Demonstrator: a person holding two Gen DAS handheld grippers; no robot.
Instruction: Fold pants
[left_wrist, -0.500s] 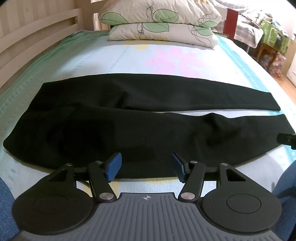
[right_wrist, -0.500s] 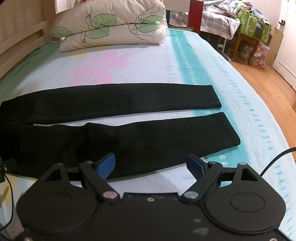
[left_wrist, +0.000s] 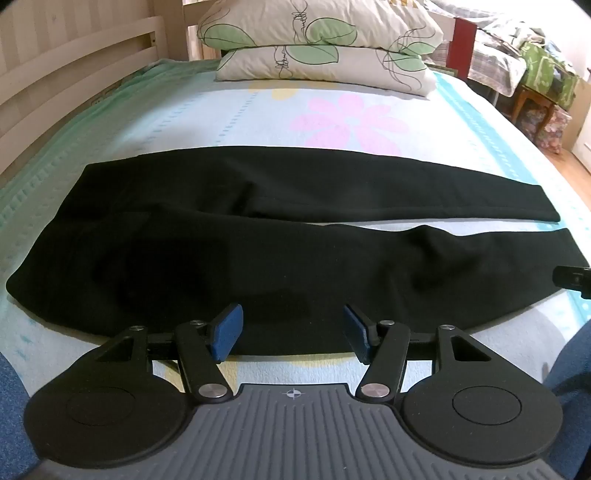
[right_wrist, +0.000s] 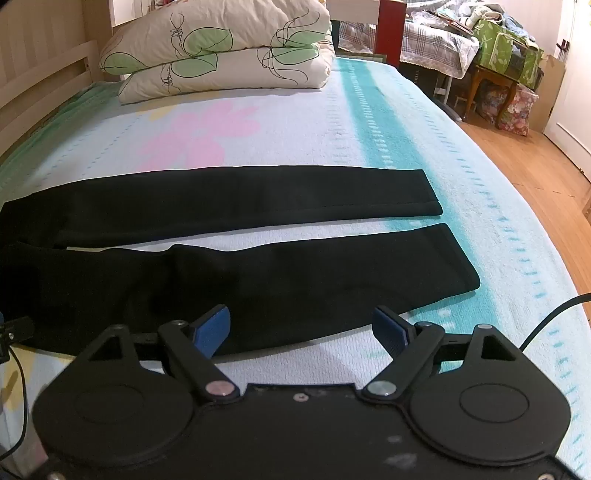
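Black pants (left_wrist: 258, 251) lie flat across the bed, waist to the left, both legs stretched to the right, with a narrow gap between the legs. The right wrist view shows the two leg ends (right_wrist: 332, 258). My left gripper (left_wrist: 291, 332) is open and empty, its blue pads just above the near edge of the pants near the seat. My right gripper (right_wrist: 301, 330) is open and empty over the near edge of the near leg. The tip of the right gripper (left_wrist: 572, 278) shows at the right edge of the left wrist view.
The bed (left_wrist: 369, 122) has a pale floral cover. Two stacked pillows (left_wrist: 317, 48) lie at its head. A wooden bed rail (left_wrist: 55, 81) runs along the left. Another bed and bags (right_wrist: 509, 62) stand beyond the wooden floor (right_wrist: 535, 166) on the right.
Both grippers have edged slightly forward toward the near edge of the pants. The pants have not moved.
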